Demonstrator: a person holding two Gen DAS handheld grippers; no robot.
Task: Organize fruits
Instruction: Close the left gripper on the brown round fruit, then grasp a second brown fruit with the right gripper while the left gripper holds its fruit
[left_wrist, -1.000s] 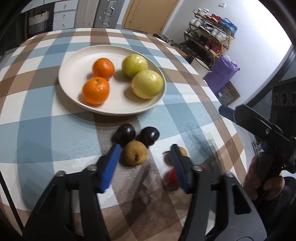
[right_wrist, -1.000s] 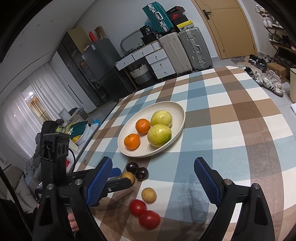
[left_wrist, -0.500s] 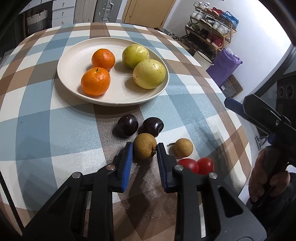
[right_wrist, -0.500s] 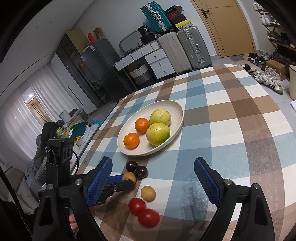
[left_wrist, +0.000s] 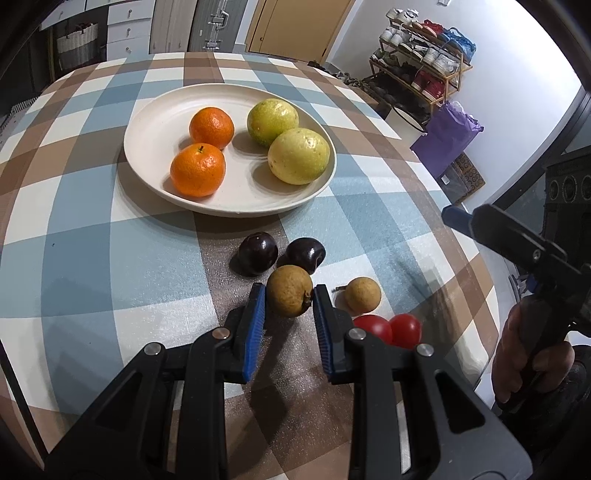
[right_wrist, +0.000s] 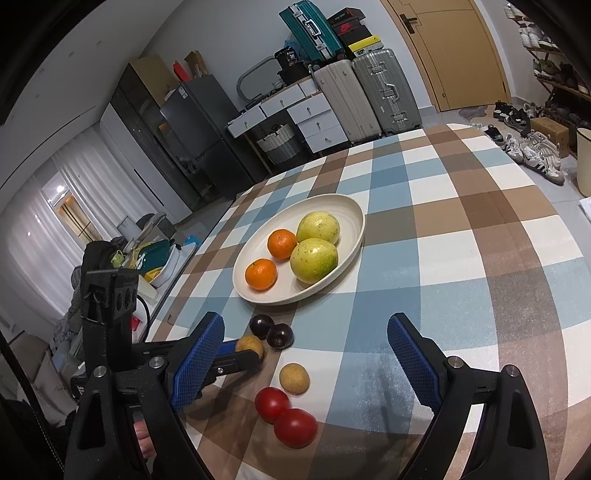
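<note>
Since the previous frame the left gripper (left_wrist: 289, 295) has narrowed from a wide spread onto the brown fruit (left_wrist: 290, 290), whose sides now sit pinched between the blue pads (left_wrist: 256, 314). That fruit appears raised slightly off the checked tablecloth (left_wrist: 92, 258), just in front of the two dark plums (left_wrist: 258, 253); its stem end faces right toward the right pad, and its long axis runs roughly upright in the left wrist view.

The left wrist view alone shows the grip contact. The right wrist view shows the same fruit (right_wrist: 250, 344) only partly, behind the left gripper's finger (right_wrist: 236, 360); whether it is lifted cannot be told there.

Left to right in the left wrist view: the cream plate (left_wrist: 147, 147) with two oranges (left_wrist: 197, 170) and two yellow-green fruits (left_wrist: 298, 155), the plums, the held fruit, a second brown fruit (left_wrist: 362, 294), and two red tomatoes (left_wrist: 404, 329) touching each other.

The right gripper (right_wrist: 306, 365) hangs wide apart, holding nothing, above the near table edge.
</note>
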